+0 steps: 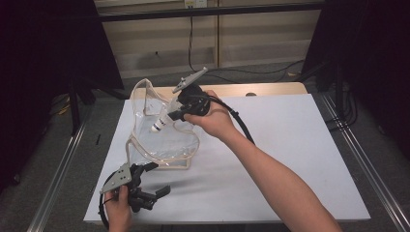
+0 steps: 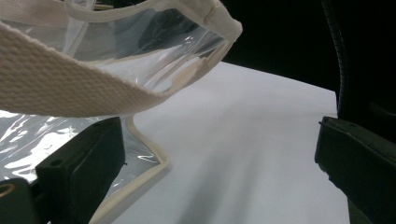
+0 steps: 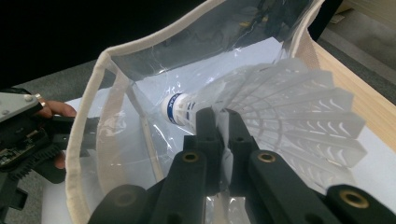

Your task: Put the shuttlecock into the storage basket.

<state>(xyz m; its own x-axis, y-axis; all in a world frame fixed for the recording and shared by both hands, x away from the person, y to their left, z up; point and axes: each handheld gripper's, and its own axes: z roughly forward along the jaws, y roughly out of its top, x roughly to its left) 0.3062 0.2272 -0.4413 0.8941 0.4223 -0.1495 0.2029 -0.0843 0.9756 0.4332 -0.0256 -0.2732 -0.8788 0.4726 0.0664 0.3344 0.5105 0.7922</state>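
Over the clear bag (image 3: 116, 107), right tool (image 3: 223, 122) clamps a shuttlecock (image 3: 289, 107); left tool (image 2: 219, 168) gapes.

A bag (image 1: 162, 140) stands on a table (image 1: 290, 154), left of the table's middle, its open mouth facing up. A shuttlecock (image 1: 162, 122) hangs over that mouth, its nose pointing down into the bag, pinched at its skirt by the right gripper (image 1: 175, 114), which reaches in from the right. The left gripper (image 1: 153, 182) sits at the table's near left edge, just in front of the bag, jaws apart beside the bag's bottom corner.
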